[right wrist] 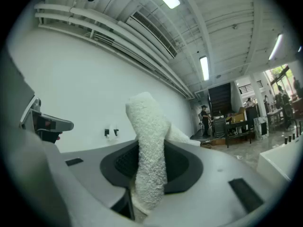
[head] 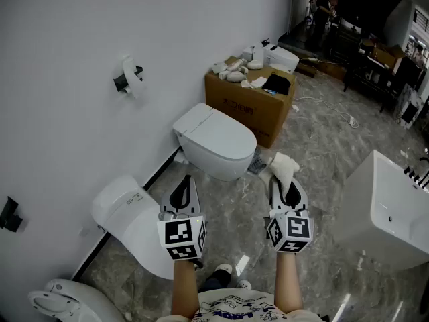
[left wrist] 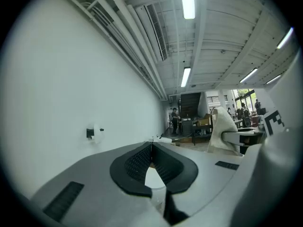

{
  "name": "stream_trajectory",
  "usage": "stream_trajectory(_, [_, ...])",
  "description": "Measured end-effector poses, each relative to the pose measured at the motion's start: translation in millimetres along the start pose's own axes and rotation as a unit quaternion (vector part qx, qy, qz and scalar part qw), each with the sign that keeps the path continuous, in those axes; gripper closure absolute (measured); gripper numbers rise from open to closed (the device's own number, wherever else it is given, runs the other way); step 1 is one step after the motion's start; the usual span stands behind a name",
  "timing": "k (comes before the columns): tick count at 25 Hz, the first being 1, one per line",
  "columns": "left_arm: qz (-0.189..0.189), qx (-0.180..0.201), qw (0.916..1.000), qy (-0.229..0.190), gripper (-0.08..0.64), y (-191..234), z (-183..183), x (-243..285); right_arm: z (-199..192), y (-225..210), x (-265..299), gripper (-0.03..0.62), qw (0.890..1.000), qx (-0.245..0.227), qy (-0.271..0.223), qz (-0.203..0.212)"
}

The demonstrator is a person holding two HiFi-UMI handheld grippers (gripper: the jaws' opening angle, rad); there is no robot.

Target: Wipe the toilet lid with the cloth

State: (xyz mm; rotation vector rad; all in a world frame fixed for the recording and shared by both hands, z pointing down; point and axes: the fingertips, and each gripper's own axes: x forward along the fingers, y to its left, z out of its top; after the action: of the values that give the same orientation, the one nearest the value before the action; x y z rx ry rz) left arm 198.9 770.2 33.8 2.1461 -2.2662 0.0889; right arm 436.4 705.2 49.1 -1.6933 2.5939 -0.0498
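Note:
A white toilet with its lid [head: 214, 131] down stands against the wall ahead of me. My right gripper [head: 281, 178] is shut on a white fluffy cloth [head: 284, 167], which sticks up between the jaws [right wrist: 150, 141]. It hangs in the air just right of the toilet's front. My left gripper [head: 186, 184] is shut with nothing in it, held level with the right one, short of the toilet. In the left gripper view the closed jaw tips [left wrist: 151, 145] point along the wall, and the cloth [left wrist: 221, 129] shows at the right.
A second toilet [head: 131, 215] sits near my left arm. A cardboard box [head: 249, 106] with white items stands behind the lidded toilet. A white bathtub [head: 387, 210] is at the right. A paper holder [head: 129, 77] hangs on the wall. The floor is grey marble.

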Motion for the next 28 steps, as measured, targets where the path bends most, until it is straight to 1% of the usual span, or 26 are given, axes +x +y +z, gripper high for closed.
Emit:
stream_trajectory(13, [0.001,-0.003,1.0,0.0,0.555,13.5,-1.9,15.2,-4.0,2.7,16.4,0.475,1.0,0.006,-0.001,-0.005])
stream_trajectory(20, [-0.007,-0.005,1.0,-0.003,0.555,31.6,-1.5,44.2,-7.1,7.4,45.6,0.474,1.0,0.011,-0.002,-0.012])
stream_trajectory(28, [-0.019,0.001,0.9998,-0.002,0.555,58.7,-8.6,74.2,-25.6,20.6,74.9,0.474,1.0,0.015,0.009,-0.022])
